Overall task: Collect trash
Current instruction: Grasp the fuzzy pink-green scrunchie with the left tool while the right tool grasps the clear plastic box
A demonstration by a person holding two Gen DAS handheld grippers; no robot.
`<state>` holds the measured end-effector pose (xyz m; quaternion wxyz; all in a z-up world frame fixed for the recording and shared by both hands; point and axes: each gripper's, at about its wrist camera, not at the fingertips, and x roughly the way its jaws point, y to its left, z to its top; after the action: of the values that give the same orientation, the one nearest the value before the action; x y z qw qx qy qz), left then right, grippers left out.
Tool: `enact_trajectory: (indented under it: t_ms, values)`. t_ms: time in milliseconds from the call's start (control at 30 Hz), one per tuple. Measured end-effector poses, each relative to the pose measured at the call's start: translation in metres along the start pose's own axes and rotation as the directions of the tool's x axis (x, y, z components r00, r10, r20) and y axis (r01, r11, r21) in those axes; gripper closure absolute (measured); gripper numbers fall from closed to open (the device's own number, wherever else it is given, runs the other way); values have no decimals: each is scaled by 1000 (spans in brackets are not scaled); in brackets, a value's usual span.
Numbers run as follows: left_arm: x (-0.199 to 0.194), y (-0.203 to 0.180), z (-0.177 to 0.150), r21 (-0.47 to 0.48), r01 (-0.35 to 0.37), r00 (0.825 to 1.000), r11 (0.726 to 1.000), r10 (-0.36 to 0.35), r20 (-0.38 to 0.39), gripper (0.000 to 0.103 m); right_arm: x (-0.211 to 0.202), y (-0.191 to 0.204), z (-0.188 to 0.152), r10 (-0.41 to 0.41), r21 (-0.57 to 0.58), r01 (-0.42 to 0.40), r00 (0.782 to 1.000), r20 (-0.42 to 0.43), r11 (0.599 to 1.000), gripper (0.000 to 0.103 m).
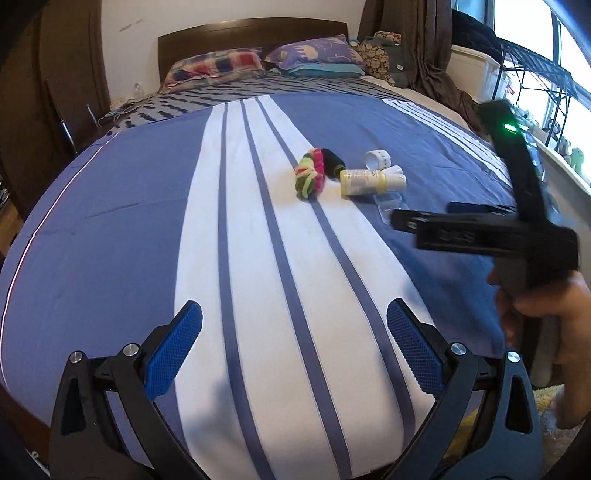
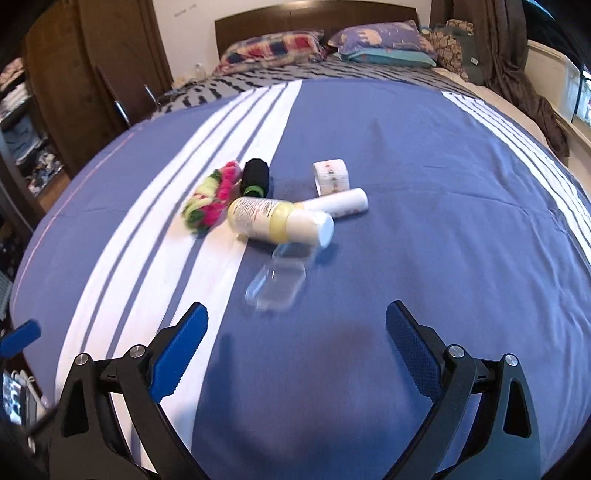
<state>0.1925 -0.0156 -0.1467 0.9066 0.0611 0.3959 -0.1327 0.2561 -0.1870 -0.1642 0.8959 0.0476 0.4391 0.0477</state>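
A small heap of items lies on the blue and white striped bedcover (image 2: pixel 424 206). It holds a pale yellow bottle (image 2: pixel 273 219) (image 1: pixel 364 181), a white tube (image 2: pixel 340 203), a white tape roll (image 2: pixel 330 177) (image 1: pixel 376 158), a black roll (image 2: pixel 254 177) (image 1: pixel 332 162) and a pink, green and yellow yarn bundle (image 2: pixel 210 201) (image 1: pixel 308 173). A clear plastic case (image 2: pixel 275 286) (image 1: pixel 389 206) lies nearest, just ahead of my right gripper (image 2: pixel 297 310), which is open and holds nothing. My left gripper (image 1: pixel 295 310) is open over the white stripes, well short of the heap. In the left wrist view the right gripper (image 1: pixel 421 212) shows from the side, held by a hand (image 1: pixel 546 314).
Pillows (image 1: pixel 221 66) and a dark headboard (image 1: pixel 251 33) are at the far end of the bed. A wooden wardrobe (image 2: pixel 92 74) stands to the left. A brown curtain (image 1: pixel 428 48), a white box (image 1: pixel 476 66) and a metal rack (image 1: pixel 535 74) line the window side.
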Motion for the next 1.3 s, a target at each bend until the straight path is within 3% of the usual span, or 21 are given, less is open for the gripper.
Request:
enact_trajectory:
  t_ms: [167, 300, 733, 933, 1100, 1233, 1300]
  values:
    - [20, 5, 12, -2, 0, 1000, 1000, 0, -8, 8, 28, 5, 16, -30, -2, 30, 999, -37, 1000, 32]
    - [37, 9, 24, -11, 0, 1000, 1000, 0, -15, 8, 33, 5, 19, -51, -13, 51, 998, -37, 999, 67]
    - [92, 8, 71, -36, -3, 1000, 999, 1, -30, 9, 7, -26, 21, -45, -12, 46, 998, 34, 999, 70]
    - [119, 5, 98, -22, 4, 999, 1000, -5, -36, 22, -19, -49, 30, -48, 8, 47, 994, 99, 999, 70]
    - [141, 1, 116, -12, 18, 998, 1000, -19, -66, 46, -33, -58, 32, -28, 6, 28, 991, 131, 1000, 70]
    - [155, -2, 115, 1, 36, 992, 999, -36, -117, 50, -33, -61, 30, -13, -2, 14, 992, 122, 1000, 70]
    - [155, -2, 111, 6, 40, 993, 999, -39, -110, 73, -31, -61, 28, -2, -5, 2, 994, 113, 1000, 70]
